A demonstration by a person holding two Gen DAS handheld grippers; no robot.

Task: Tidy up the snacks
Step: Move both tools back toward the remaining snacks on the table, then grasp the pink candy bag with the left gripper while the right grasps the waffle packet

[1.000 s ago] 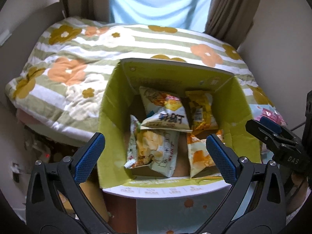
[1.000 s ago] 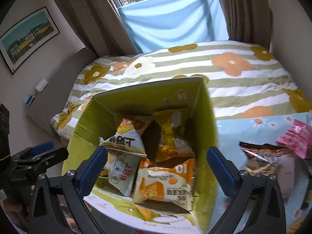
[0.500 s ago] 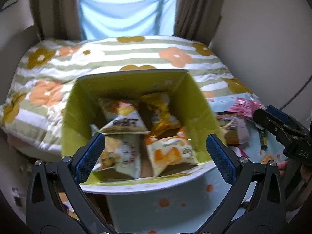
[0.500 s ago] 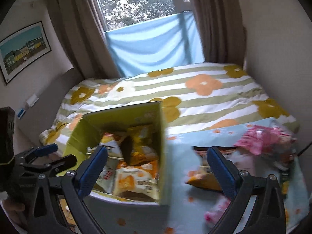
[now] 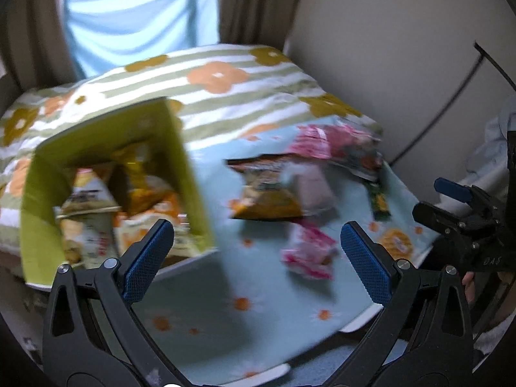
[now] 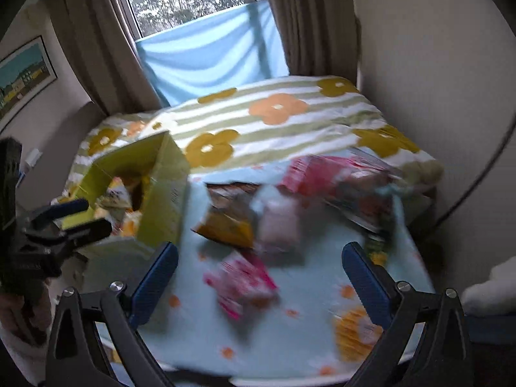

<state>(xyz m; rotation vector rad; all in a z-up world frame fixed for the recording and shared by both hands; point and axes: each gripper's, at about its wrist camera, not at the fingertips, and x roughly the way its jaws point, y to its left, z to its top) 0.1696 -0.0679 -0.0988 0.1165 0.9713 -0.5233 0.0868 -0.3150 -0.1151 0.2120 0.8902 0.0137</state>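
I am looking over a bed with a striped flower quilt, and in front of it a pale blue flowered cloth is covering the low surface I am working on. The yellow-green box is my landmark: it is sitting at the cloth's left end, already holding several yellow and orange packets. Right of the box, well apart from it, the loose snacks are lying in a blurred cluster: a brown and orange bag nearest the box, a pale pinkish pack touching it, larger pink packs beyond, and a small pink packet on the near side.

I am holding my right gripper spread wide and empty, and that small pink packet is lying almost straight ahead between its fingers, its long axis seeming to run slantwise, though blur is making that uncertain. My left gripper is also spread wide with nothing in it, hanging nearer the box, with the packet toward its right finger. I am judging the right hand the better placed for the next pick.
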